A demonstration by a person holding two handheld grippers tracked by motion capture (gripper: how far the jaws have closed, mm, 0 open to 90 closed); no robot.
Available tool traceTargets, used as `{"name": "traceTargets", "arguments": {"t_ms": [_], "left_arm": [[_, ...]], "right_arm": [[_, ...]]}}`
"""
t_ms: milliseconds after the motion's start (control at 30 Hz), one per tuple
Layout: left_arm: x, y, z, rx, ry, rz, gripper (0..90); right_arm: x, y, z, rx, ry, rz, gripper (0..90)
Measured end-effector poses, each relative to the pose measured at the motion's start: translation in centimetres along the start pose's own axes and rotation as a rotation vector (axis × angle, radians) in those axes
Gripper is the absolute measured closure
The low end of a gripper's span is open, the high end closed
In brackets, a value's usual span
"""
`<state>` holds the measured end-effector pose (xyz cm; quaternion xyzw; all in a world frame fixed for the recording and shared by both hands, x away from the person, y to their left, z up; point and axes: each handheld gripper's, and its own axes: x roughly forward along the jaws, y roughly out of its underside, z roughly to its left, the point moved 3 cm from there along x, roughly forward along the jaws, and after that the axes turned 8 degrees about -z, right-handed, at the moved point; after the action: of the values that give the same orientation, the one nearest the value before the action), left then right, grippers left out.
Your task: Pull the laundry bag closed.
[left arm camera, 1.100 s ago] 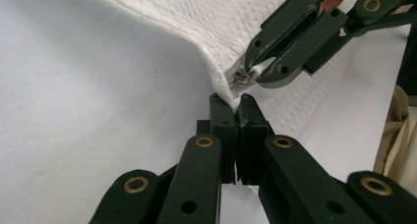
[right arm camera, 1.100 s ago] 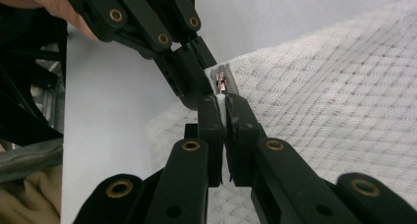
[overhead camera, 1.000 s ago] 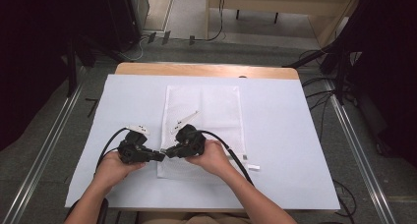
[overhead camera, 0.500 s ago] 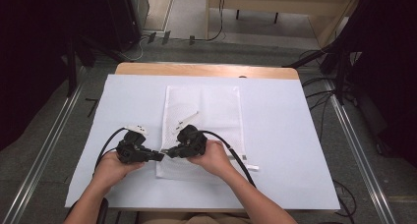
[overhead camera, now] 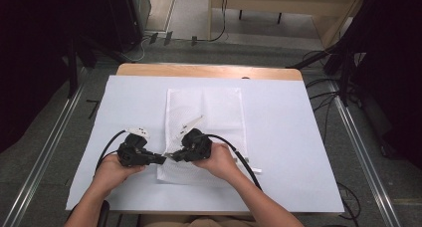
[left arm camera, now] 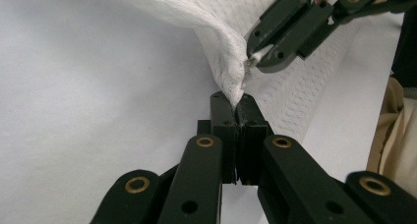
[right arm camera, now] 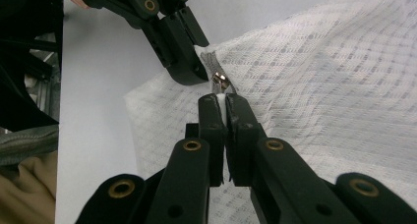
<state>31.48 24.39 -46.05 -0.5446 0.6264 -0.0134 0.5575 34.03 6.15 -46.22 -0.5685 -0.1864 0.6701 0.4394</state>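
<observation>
A white mesh bag (overhead camera: 211,112) lies flat on the white table cover, long side running away from me. My left gripper (overhead camera: 162,159) is shut on the bag's near left corner (left arm camera: 231,71) and lifts it a little. In the left gripper view its jaws (left arm camera: 235,102) pinch the fabric tip. My right gripper (overhead camera: 173,156) faces it, almost tip to tip. In the right gripper view its jaws (right arm camera: 222,101) are shut on the white pull tab just below the metal zipper slider (right arm camera: 220,80). The left gripper (right arm camera: 189,71) sits right beside that slider.
The white cover (overhead camera: 298,137) has bare room on both sides of the bag. A wooden table edge (overhead camera: 209,70) runs along the far side. Black cables (overhead camera: 234,150) trail from the grippers across the near right. Metal rails (overhead camera: 45,152) flank the table.
</observation>
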Motion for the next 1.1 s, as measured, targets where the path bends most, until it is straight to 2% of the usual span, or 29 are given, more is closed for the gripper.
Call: {"name": "traceTargets", "arguments": {"t_ms": [67,133,200,300,533,700,1100], "left_arm": [[0.08,-0.10,0.15,-0.014,-0.002,-0.005,89.0],[0.16,-0.12,0.14,-0.005,-0.004,-0.007,88.2],[0.30,-0.17,0.10,-0.020,0.002,-0.009,84.7],[0.29,-0.30,0.14,-0.019,0.003,-0.013,80.5],[0.50,-0.43,0.11,-0.023,0.004,-0.006,87.4],[0.48,-0.42,0.05,-0.012,0.001,-0.006,88.2],[0.56,-0.42,-0.05,-0.002,-0.003,-0.001,88.3]], "right_arm": [[0.09,-0.06,0.05,0.004,0.000,0.000,88.7],[0.12,-0.19,0.04,0.000,-0.002,-0.004,88.7],[0.07,-0.23,0.03,-0.003,-0.001,0.001,88.6],[0.09,-0.23,0.02,-0.010,0.000,0.008,88.6],[0.34,-0.30,0.06,0.004,-0.009,0.003,88.5],[0.30,-0.30,0.00,0.007,-0.017,0.005,88.3],[0.63,-0.25,-0.34,0.048,-0.028,-0.002,87.6]]}}
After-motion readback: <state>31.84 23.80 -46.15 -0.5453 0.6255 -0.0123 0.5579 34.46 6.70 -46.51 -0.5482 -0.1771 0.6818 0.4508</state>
